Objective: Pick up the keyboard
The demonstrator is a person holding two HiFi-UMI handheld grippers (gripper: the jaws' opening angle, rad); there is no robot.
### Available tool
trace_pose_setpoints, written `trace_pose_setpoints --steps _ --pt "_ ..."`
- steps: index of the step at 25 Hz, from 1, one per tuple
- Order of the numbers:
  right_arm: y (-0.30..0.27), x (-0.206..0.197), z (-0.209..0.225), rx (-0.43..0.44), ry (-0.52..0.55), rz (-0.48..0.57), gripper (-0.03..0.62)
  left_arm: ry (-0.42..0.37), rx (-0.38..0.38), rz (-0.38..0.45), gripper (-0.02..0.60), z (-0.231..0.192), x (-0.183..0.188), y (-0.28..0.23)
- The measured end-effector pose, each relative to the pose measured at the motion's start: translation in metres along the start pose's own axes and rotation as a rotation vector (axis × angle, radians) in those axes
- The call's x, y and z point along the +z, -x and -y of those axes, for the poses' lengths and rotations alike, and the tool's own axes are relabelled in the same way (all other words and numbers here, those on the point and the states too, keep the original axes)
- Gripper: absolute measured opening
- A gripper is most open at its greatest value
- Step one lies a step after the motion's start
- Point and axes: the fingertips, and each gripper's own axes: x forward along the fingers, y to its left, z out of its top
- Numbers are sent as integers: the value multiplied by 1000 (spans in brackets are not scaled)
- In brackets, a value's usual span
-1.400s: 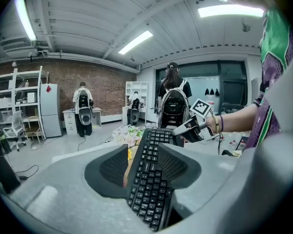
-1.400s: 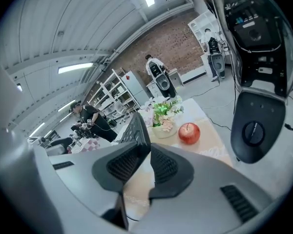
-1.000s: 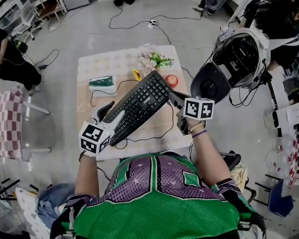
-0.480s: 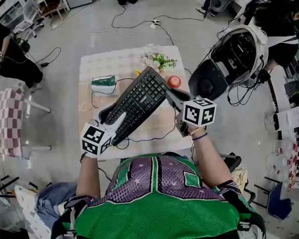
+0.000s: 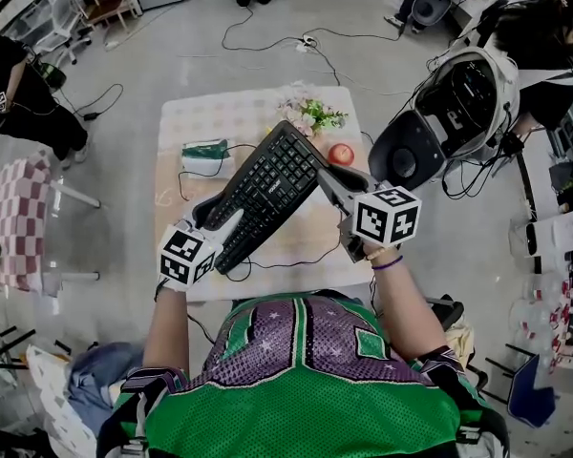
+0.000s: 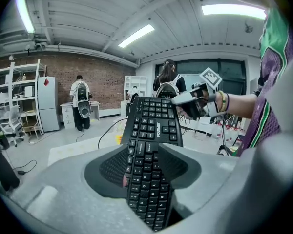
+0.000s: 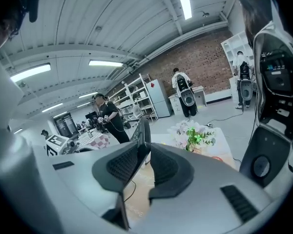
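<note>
The black keyboard (image 5: 267, 195) hangs tilted above the small table (image 5: 196, 127), its right end higher than its left. My left gripper (image 5: 213, 223) is shut on the keyboard's near left end, and in the left gripper view the keyboard (image 6: 151, 152) runs up between the two pads. My right gripper (image 5: 327, 181) is shut on the keyboard's right edge. In the right gripper view the keyboard (image 7: 136, 150) shows edge-on, pinched between the pads. The keyboard's black cable (image 5: 286, 260) trails down onto the table.
On the table stand a bunch of flowers (image 5: 308, 114), a red apple (image 5: 341, 154), a yellow object (image 5: 267, 137) and a green-and-white item (image 5: 202, 153). A large open round machine (image 5: 449, 113) stands to the right. People stand at the left and far right. Cables cross the floor behind.
The right gripper has lifted its end of the keyboard and rolled, so the keyboard tilts more steeply. The left gripper has hardly moved.
</note>
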Motion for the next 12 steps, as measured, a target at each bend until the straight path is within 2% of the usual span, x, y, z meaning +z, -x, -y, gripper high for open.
trace_pose_setpoints --steps 5,12 --pt "-3 1 -6 1 14 1 83 -8 -72 -67 205 -25 -24 -11" --pt "-7 2 -7 -6 15 2 84 9 -144 -95 219 -45 -30 -29"
